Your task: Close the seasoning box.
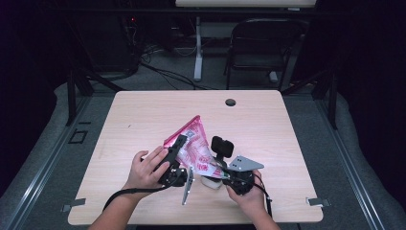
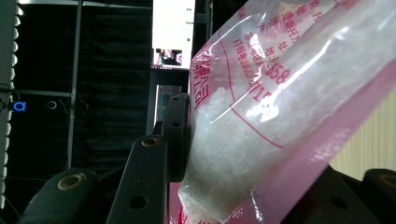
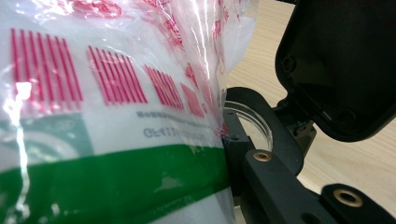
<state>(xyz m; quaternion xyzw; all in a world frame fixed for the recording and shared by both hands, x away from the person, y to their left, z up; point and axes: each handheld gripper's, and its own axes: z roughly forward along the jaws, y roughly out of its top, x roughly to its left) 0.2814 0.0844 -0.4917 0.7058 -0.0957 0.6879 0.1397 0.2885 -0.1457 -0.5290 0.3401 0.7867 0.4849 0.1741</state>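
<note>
Both sets of fingers clamp one bag (image 1: 194, 148) — left gripper (image 1: 176, 152), right gripper (image 1: 218, 165).

We see both hands at the near edge of the tabletop (image 1: 143, 115), a pink-and-white printed bag (image 1: 191, 143) held up between them, tilted, its pointed corner aimed far. Left claw (image 1: 175, 152) grips the bag's left edge; left hand (image 1: 146, 168) wraps its body. Right claw (image 1: 218, 166) clamps the bag's lower right end; right hand (image 1: 246, 194) sits near the edge, grey plate (image 1: 244, 164) on top. A small white dish (image 1: 210, 182) rests under the bag. A cable hole (image 1: 231, 102) lies at the far edge, a dark chair (image 1: 261, 48) beyond.
</note>
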